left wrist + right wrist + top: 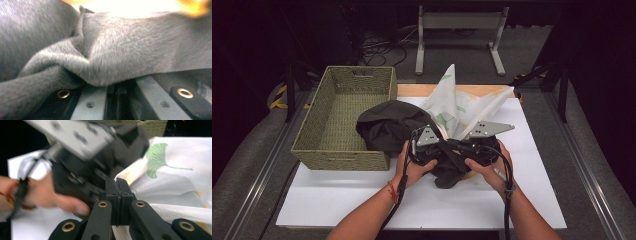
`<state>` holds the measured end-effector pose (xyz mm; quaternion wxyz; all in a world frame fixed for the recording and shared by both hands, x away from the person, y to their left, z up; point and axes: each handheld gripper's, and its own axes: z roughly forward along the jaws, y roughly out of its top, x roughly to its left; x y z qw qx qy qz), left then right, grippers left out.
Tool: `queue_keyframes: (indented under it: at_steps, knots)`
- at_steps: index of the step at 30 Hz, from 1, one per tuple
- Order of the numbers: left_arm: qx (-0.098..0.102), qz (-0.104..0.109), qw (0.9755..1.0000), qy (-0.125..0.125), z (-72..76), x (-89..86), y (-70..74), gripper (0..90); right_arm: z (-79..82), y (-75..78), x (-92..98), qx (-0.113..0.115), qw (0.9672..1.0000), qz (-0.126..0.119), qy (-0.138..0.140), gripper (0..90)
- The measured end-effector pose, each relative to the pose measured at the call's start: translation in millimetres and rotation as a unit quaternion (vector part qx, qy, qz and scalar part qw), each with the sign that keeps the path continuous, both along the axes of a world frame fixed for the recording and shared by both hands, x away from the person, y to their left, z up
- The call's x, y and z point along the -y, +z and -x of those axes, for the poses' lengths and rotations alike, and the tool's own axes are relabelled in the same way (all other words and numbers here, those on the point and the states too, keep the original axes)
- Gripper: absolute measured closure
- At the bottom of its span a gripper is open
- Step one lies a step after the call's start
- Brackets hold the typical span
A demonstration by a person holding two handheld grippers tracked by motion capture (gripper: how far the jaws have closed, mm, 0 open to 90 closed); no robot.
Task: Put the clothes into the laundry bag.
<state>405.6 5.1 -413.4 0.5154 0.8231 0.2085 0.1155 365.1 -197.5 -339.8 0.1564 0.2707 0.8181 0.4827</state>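
Note:
A dark grey garment [389,125] lies bunched at the table's centre, one end resting against the basket. In the left gripper view the same garment [120,50] folds over the jaws, and my left gripper [117,86] is shut on it. A white cloth with green leaf prints [457,105] rises in a peak behind the garment. My right gripper [117,182] is shut on an edge of that white cloth [170,170]. In the high view the left gripper [432,150] and right gripper [472,147] sit close together, held by both hands.
A woven basket [312,130] stands at the left on the white tabletop [362,195], with the garment touching its near right corner. A grey metal stand [459,22] is on the floor beyond the table. Bare tabletop lies in front of the hands.

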Motion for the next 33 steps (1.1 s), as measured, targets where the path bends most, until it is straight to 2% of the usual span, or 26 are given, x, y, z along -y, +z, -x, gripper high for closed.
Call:
queue_keyframes:
  at_steps: [3, 5, 6, 7, 9, 12, 13, 14, 15, 16, 17, 18, 19, 20, 21, 24, 25, 27, 28, 30, 31, 33]
  knots:
    - [0.021, -0.018, 0.9994, -0.022, 12.4, -13.9, 6.5, 76.1, 0.2, -4.5, 5.9, 0.000, 1.0000, 0.006, -0.007, 89.6]
    - [0.030, -0.030, 0.9985, -0.036, 22.7, -28.7, 13.7, 72.4, 0.4, -5.5, 8.3, 0.002, 0.9999, 0.006, -0.010, 89.6]
    - [0.030, -0.030, 0.9985, -0.036, 22.7, -28.7, 13.7, 69.1, 0.1, -6.2, 9.0, 0.001, 0.9999, 0.005, -0.011, 89.6]
    - [0.032, -0.034, 0.9982, -0.038, 26.8, -35.8, 17.4, 69.1, 0.1, -6.2, 9.0, 0.001, 0.9999, 0.005, -0.011, 89.6]
    - [0.032, -0.039, 0.9979, -0.040, 33.8, -51.5, 25.4, 61.1, -0.3, -6.8, 8.3, 0.002, 0.9999, 0.006, -0.012, 89.6]
    - [0.054, -0.053, 0.9970, -0.014, 43.7, -77.5, 37.0, 47.0, 0.3, -6.8, 6.6, 0.004, 0.9999, 0.009, -0.012, 89.6]
    - [0.071, -0.069, 0.9951, 0.010, 47.6, -93.7, 43.0, 39.1, 0.1, -7.4, 6.1, 0.004, 0.9999, 0.010, -0.012, 89.5]
    - [0.071, -0.069, 0.9951, 0.010, 47.6, -93.7, 43.0, 34.1, -0.1, -7.8, 6.1, 0.004, 0.9999, 0.010, -0.011, 89.5]
    - [0.067, -0.087, 0.9938, 0.018, 47.8, -105.6, 45.3, 30.4, -0.3, -8.0, 6.0, 0.003, 0.9999, 0.010, -0.011, 89.5]
    - [0.067, -0.087, 0.9938, 0.018, 47.8, -105.6, 45.3, 27.4, -0.3, -8.0, 6.0, 0.003, 0.9999, 0.010, -0.011, 89.5]
    - [0.071, -0.116, 0.9902, 0.031, 46.5, -111.8, 43.7, 24.3, -0.5, -8.3, 5.6, 0.003, 0.9999, 0.010, -0.011, 89.5]
    - [0.071, -0.116, 0.9902, 0.031, 46.5, -111.8, 43.7, 23.8, -0.5, -8.3, 5.6, 0.003, 0.9999, 0.010, -0.011, 89.5]
    - [0.080, -0.147, 0.9849, 0.043, 44.5, -114.1, 40.4, 23.2, -0.4, -8.4, 5.2, 0.003, 0.9999, 0.011, -0.011, 89.4]
    - [0.080, -0.160, 0.9828, 0.048, 43.1, -114.4, 38.5, 23.1, -0.2, -8.4, 5.0, 0.003, 0.9999, 0.011, -0.010, 89.4]
    - [0.080, -0.160, 0.9828, 0.048, 43.1, -114.4, 38.5, 23.4, -0.2, -8.4, 5.0, 0.003, 0.9999, 0.011, -0.010, 89.4]
    - [0.083, -0.170, 0.9799, 0.064, 39.3, -115.6, 34.8, 27.7, -0.1, -8.5, 4.7, 0.004, 0.9999, 0.012, -0.010, 89.5]
    - [0.096, -0.178, 0.9766, 0.074, 39.3, -114.6, 34.5, 31.4, -0.1, -8.4, 4.7, 0.004, 0.9999, 0.012, -0.009, 89.4]
    - [0.109, -0.194, 0.9711, 0.086, 37.9, -112.7, 34.5, 43.2, 0.1, -8.3, 4.2, 0.006, 0.9998, 0.014, -0.010, 89.4]
    - [0.109, -0.195, 0.9702, 0.094, 36.9, -112.7, 34.4, 54.7, 0.2, -8.2, 3.9, 0.007, 0.9998, 0.016, -0.010, 89.4]
    - [0.103, -0.197, 0.9712, 0.085, 33.8, -112.9, 33.5, 73.3, 0.5, -8.1, 3.4, 0.008, 0.9998, 0.017, -0.010, 89.4]
    - [0.101, -0.196, 0.9713, 0.090, 32.6, -112.8, 32.7, 83.0, 0.6, -8.1, 3.2, 0.009, 0.9997, 0.019, -0.010, 89.5]
    - [0.085, -0.177, 0.9767, 0.087, 29.4, -114.3, 32.9, 86.6, 0.5, -8.0, 2.8, 0.009, 0.9997, 0.020, -0.011, 89.4]
